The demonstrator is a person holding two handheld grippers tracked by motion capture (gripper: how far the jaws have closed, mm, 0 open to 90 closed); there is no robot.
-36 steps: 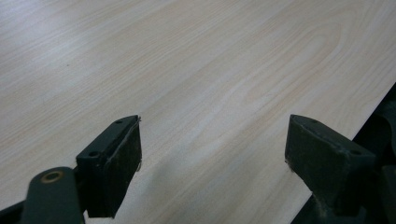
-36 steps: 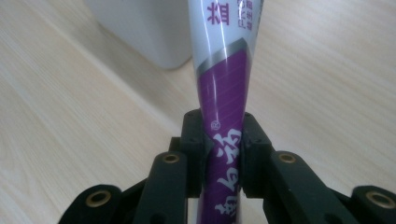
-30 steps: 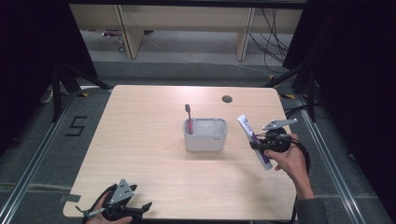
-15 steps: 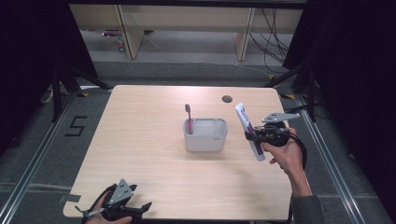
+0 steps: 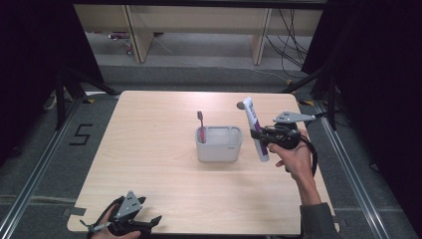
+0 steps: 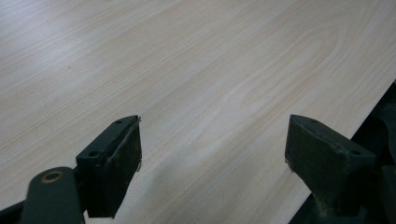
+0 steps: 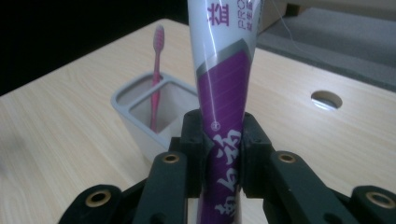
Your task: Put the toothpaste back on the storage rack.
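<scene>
Toothpaste tube [image 7: 223, 107], white and purple, is clamped upright between the jaws of the right gripper [image 5: 264, 135], held above the surface [image 5: 159, 149] just beside the grey holder [image 5: 219, 144]. A pink toothbrush [image 5: 201, 127] is stood in that holder. The left gripper [image 6: 212, 163] is rested at the near edge, jaws spread wide on nothing.

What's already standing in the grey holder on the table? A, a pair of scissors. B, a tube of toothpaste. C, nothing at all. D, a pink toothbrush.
D: a pink toothbrush stands upright in the grey holder, while the toothpaste tube is clamped in the right gripper beside it.
</scene>
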